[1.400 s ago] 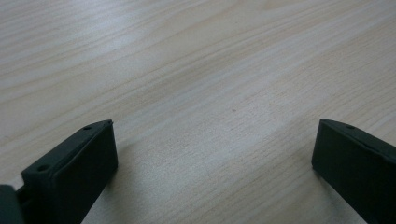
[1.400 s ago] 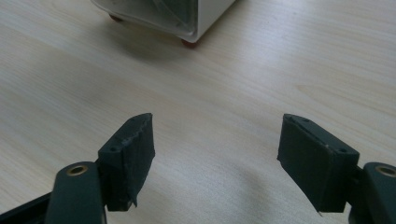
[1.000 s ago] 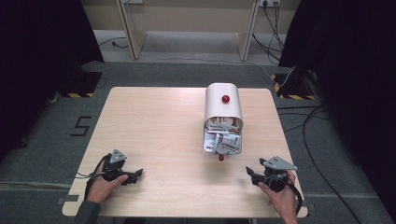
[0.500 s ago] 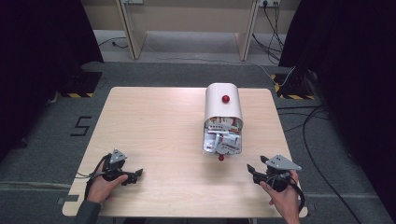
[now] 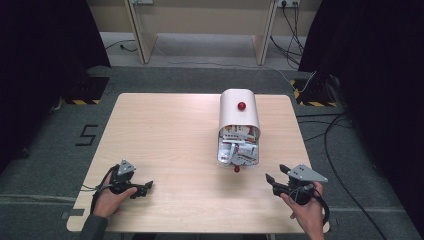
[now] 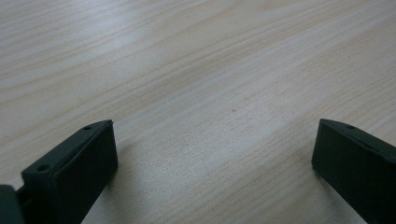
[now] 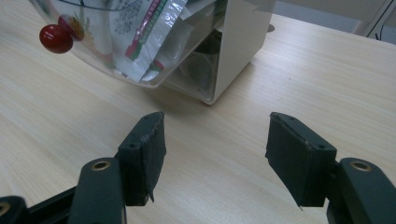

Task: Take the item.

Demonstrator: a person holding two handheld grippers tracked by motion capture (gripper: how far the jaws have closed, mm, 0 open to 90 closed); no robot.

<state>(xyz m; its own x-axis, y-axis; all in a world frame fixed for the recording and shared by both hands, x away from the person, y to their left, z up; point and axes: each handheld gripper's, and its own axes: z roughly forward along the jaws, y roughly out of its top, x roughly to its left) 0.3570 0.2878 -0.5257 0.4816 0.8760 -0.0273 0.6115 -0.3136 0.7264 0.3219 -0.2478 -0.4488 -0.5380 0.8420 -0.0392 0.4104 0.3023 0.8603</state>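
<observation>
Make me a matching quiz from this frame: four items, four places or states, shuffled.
Items:
1. white rounded container
2. small red knob
3. left claw
4. right claw

Places or states:
A. open, near the table's front left
B. at the clear drawer's front edge
C. open, front right of the container
D. right of the table's centre

Pairs: 1-D, 2-B, 3-A, 4-C

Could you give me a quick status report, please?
Both claws open, empty: left low over table, right facing the box. Drawer out, packets inside. Nothing between.
</observation>
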